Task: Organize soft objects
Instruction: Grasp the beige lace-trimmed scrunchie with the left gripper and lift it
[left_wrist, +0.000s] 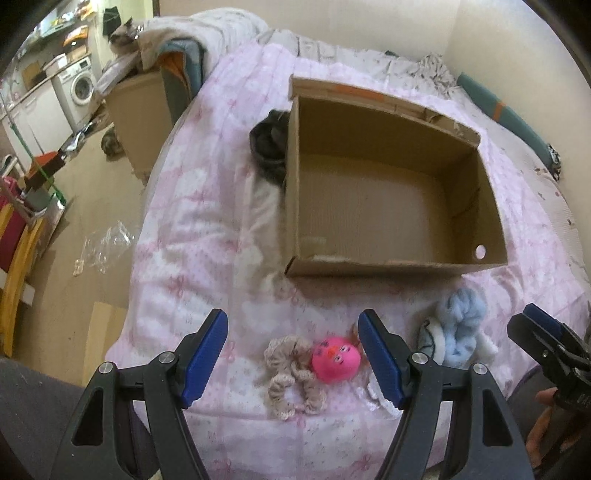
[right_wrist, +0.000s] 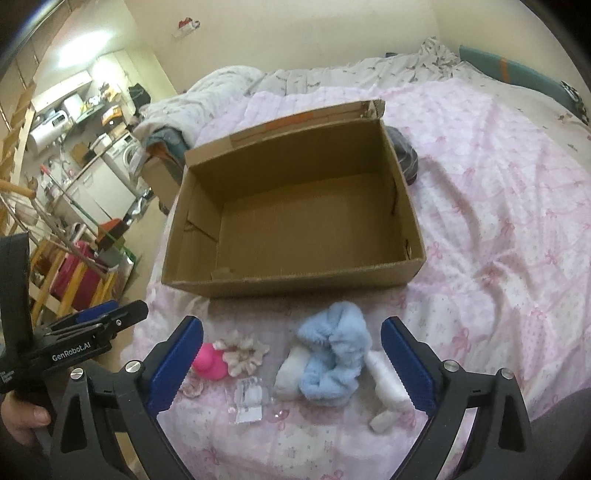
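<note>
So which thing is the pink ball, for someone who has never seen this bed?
Find the open cardboard box on the pink quilt. In front of its near wall lies a row of soft things, and the pink ball is toward the left, touching a beige scrunchie. It alone is smooth, round and bright pink with a small face.

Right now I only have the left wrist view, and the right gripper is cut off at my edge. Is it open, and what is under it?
Observer: The right gripper is open. The blue fluffy scrunchie lies between its fingers, not gripped.
Operator: I see only white scraps beside that scrunchie. What are they?
Observer: One is a white roll on the bedspread, right of the scrunchie and close to the gripper's right finger.
</note>
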